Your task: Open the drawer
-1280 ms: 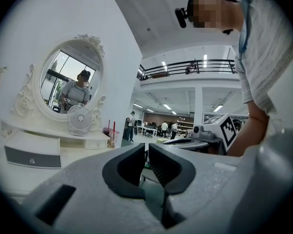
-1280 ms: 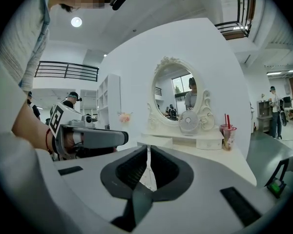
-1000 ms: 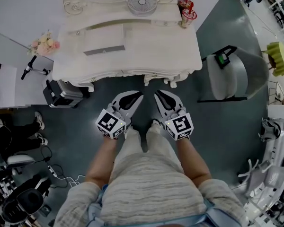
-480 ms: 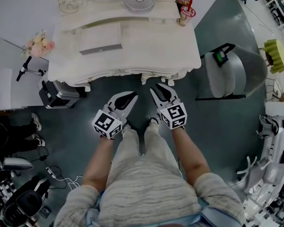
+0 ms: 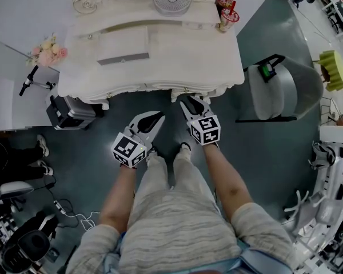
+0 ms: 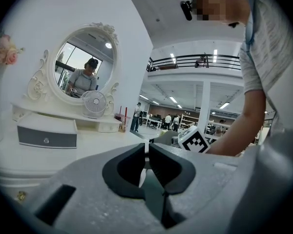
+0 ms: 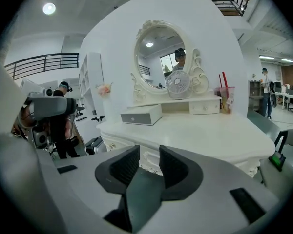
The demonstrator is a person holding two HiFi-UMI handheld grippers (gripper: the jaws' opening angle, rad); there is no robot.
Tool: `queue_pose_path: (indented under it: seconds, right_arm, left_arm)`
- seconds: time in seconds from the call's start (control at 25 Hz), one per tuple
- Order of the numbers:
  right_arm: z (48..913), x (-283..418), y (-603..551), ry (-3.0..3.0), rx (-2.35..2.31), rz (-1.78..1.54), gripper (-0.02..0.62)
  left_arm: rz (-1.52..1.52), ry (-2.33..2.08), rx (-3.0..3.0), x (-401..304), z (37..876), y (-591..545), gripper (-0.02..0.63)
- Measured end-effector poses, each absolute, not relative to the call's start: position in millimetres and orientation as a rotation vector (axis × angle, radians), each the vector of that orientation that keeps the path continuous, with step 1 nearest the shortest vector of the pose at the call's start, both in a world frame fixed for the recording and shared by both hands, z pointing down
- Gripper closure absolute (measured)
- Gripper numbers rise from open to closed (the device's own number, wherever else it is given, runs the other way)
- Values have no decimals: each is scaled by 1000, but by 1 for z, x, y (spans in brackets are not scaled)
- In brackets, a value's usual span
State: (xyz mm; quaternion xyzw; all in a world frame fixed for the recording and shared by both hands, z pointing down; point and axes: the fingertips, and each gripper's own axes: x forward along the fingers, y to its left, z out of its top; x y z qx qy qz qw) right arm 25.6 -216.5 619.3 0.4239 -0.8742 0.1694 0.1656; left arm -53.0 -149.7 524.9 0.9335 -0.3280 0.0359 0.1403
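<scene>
the white dressing table (image 5: 160, 50) stands straight ahead of both grippers, and its carved drawer front (image 7: 149, 159) sits just beyond the tips of the right gripper (image 5: 195, 103), whose jaws have just been opening and stand apart with nothing between them. the left gripper (image 5: 156, 121) hangs further back from the table, jaws together and empty. this looks like the approach step: next the right gripper likely needs to ease forward until its jaws straddle the pull, too small to make out here, then close.
</scene>
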Motion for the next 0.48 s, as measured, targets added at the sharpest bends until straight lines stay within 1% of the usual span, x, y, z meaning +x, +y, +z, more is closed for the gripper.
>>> queue_pose_path:
  seconds: [0.48]
  right_arm:
    - [683,41,-239,-2310,1210,605,498]
  left_arm:
    - [143,-922,2702,-52,530,-148,571]
